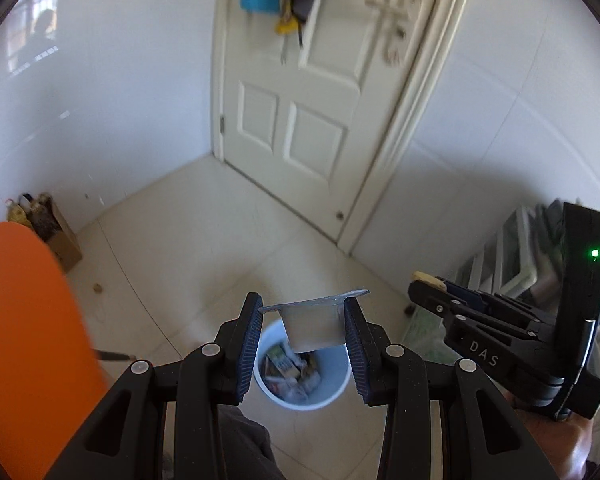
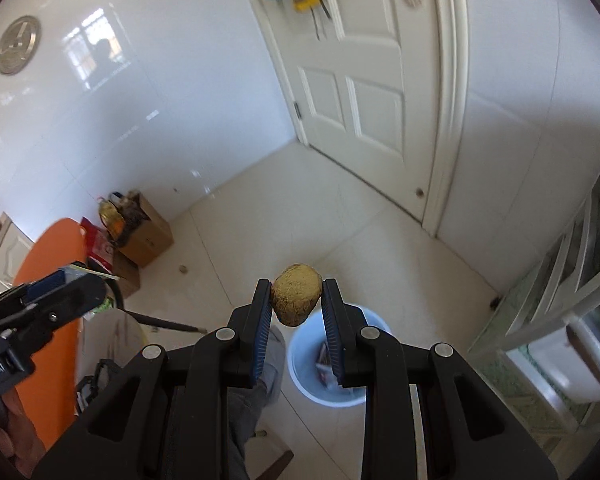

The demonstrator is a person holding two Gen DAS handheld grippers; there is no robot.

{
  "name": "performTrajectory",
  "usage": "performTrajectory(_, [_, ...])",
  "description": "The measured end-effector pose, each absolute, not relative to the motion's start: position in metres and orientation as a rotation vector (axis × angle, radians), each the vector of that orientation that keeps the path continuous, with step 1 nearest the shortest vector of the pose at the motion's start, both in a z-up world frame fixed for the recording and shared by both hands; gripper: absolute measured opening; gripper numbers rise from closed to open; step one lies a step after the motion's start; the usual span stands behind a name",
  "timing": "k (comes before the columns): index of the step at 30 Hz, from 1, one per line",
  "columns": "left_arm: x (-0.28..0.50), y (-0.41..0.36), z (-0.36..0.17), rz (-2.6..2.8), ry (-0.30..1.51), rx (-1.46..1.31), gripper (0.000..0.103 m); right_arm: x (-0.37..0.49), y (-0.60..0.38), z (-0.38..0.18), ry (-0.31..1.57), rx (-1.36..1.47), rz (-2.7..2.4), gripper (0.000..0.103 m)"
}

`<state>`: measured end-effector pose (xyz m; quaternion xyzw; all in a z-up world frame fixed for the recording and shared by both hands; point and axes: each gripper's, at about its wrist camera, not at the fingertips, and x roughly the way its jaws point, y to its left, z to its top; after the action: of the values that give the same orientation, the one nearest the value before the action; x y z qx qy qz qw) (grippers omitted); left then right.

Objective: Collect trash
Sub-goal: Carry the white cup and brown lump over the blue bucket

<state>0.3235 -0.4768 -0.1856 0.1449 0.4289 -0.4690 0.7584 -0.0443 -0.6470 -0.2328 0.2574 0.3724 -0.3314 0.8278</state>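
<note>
While both grippers hang above the tiled floor [image 1: 220,208], each has a piece of trash clamped between its blue pads. Left gripper [image 1: 304,332] grips a small clear plastic cup [image 1: 314,326] by its sides — the cup's flat rim sticks out past the fingertips, and it sits in line with the bin [image 1: 328,394] below. Right gripper [image 2: 296,300] pinches a rough yellow-brown lump [image 2: 296,300] at its fingertips, tilted a little, above the bin's near-left rim [image 2: 300,376] as its own camera sees it. That white bin stands on the floor and already holds wrappers and cartons [image 1: 288,372]. From the left wrist view the right gripper shows at the right edge, a green light lit on its body. An orange board [image 1: 28,344] fills the left edge, a cardboard box [image 2: 148,236] stands against the wall, and a closed white door [image 1: 312,120] faces the cameras. A dark trouser leg [image 2: 240,412] shows under the grippers.
</note>
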Motion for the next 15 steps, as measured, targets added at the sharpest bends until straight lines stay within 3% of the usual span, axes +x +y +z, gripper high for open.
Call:
performTrajectory(13, [0.361, -0.548, -0.263, -1.012, 1.188, 0.433, 0.039, -0.033, -0.705, -0.324, 0.924, 0.699, -0.702, 0.027])
performTrajectory(15, [0.365, -0.562, -0.271, -1.002, 1.219, 0.462, 0.062, -0.035, -0.710, -0.332, 0.934, 0.720, -0.709, 0.033])
